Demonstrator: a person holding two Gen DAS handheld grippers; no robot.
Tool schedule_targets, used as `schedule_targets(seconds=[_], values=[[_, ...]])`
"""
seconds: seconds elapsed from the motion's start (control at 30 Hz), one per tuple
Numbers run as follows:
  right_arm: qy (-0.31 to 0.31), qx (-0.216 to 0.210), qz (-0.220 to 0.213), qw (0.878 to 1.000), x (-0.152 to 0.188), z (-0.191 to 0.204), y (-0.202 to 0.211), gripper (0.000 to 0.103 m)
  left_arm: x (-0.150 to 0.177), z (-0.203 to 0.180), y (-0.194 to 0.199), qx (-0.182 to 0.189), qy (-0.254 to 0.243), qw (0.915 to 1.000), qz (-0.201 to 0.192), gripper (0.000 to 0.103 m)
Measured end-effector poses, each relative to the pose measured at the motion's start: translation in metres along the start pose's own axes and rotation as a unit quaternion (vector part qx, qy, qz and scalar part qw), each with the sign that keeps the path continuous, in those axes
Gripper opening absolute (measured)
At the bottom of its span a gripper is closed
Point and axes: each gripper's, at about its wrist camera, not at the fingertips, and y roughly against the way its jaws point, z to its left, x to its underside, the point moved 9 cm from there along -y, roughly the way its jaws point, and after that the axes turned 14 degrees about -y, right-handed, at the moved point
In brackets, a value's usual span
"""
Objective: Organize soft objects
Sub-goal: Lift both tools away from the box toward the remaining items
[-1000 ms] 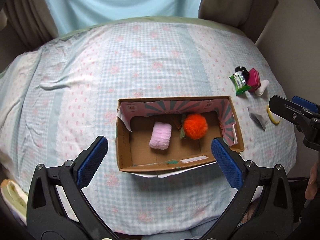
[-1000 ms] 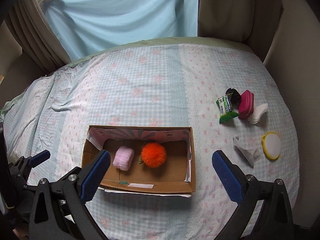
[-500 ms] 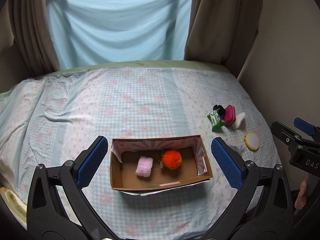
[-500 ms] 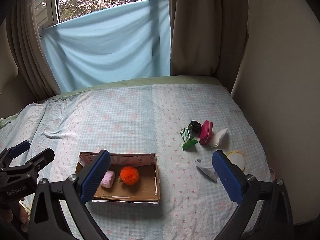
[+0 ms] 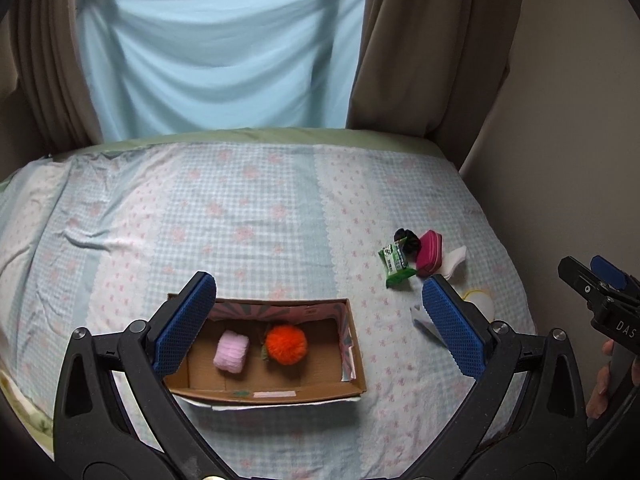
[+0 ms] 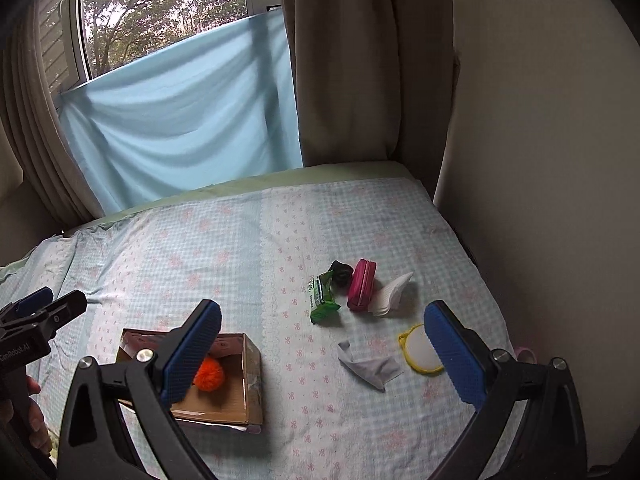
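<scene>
Both tongs gape wide, holding nothing: left tongs (image 5: pixel 318 326), right tongs (image 6: pixel 320 354). Risks: the squashy bed (image 6: pixel 240 248) may let the cardboard box (image 5: pixel 354 360) tip, or the limp grey cloth (image 6: pixel 370 366), lower centre, slip out. Orange pompom (image 5: pixel 286 345) sits boxed. Curtained window (image 6: pixel 160 12) upper left.

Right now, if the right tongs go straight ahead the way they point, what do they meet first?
Probably the bedsheet near the green packet. The right tongs are open and empty; nothing stands in between, though depth is unclear.
</scene>
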Motion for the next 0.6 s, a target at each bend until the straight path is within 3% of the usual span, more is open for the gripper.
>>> schedule_targets(seconds=[0.27, 0.6], values=[[0.007, -0.03, 0.03, 0.999, -0.039, -0.071, -0.052, 0.101, -0.023, -0.073, -0.065, 0.003, 0.048, 0.9987, 0.018, 0.103], [-0.025, -0.031, 0.098, 0.994, -0.051, -0.147, -0.169, 0.1, -0.016, -0.138, -0.219, 0.055, 0.083, 0.9903, 0.098, 0.103]])
